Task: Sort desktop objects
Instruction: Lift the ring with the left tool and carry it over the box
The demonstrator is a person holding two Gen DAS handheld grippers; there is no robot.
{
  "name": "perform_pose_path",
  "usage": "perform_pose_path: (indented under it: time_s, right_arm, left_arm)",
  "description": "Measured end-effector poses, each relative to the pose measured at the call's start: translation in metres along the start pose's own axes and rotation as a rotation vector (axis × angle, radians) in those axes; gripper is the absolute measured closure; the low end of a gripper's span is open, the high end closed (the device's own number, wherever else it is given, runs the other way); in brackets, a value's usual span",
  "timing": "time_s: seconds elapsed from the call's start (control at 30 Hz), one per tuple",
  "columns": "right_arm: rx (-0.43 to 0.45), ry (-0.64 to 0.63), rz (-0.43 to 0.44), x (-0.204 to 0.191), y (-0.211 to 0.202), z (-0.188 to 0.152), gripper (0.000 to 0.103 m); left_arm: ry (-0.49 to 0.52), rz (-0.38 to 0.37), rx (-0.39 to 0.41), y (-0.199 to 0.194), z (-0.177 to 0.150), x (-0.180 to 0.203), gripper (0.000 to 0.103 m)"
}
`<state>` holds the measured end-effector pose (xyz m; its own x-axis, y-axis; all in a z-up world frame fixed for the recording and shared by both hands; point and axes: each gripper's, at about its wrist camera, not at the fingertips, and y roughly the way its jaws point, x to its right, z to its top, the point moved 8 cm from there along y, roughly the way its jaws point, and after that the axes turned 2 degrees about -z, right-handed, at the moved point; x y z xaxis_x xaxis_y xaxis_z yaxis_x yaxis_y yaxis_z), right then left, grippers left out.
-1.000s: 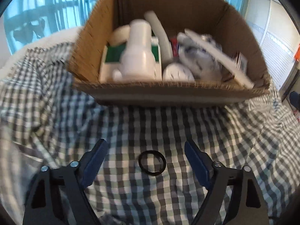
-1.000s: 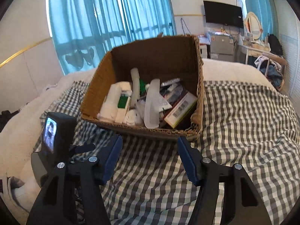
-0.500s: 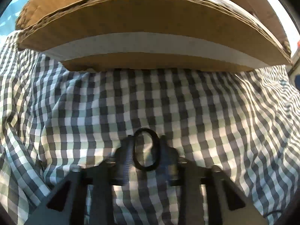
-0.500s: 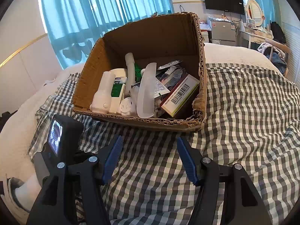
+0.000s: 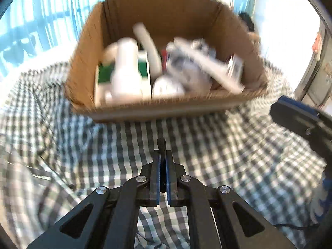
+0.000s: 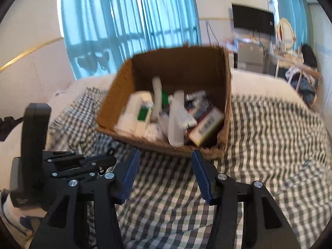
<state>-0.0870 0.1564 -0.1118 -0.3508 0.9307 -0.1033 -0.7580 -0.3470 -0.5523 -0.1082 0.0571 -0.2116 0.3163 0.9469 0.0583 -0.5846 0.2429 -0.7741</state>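
Note:
A thin black ring (image 5: 161, 143) stands edge-on between the pads of my left gripper (image 5: 162, 155), which is shut on it and holds it a little above the checked cloth (image 5: 217, 157). Just beyond stands an open cardboard box (image 5: 166, 105) filled with white bottles, tubes and packets, blurred by motion. In the right wrist view the left gripper (image 6: 110, 155) shows at the lower left, its tip short of the box (image 6: 176, 68). My right gripper (image 6: 165, 152) hovers before the box's front wall. Its jaws are closing, with nothing between them.
The checked cloth (image 6: 269, 145) covers a bed and lies in folds at the left. One finger of the right gripper (image 5: 290, 112) reaches in at the right of the left wrist view. Blue curtains (image 6: 128, 25), a wall screen and a dresser stand behind.
The left jaws came down around the ring on the cloth, shut on it and lifted it back from the box. The right jaws have narrowed a little.

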Motion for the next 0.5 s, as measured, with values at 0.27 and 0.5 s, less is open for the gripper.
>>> perform_pose_path:
  time_s: [0.27, 0.5]
  right_arm:
    - [0.135, -0.048, -0.011, -0.020, -0.054, 0.041, 0.051]
    - [0.249, -0.050, -0.018, -0.025, -0.096, 0.085, 0.051]
  left_arm:
    - [0.005, -0.025, 0.236, -0.094, 0.067, 0.001, 0.099]
    - [0.019, -0.035, 0.409, -0.166, 0.109, 0.000, 0.099]
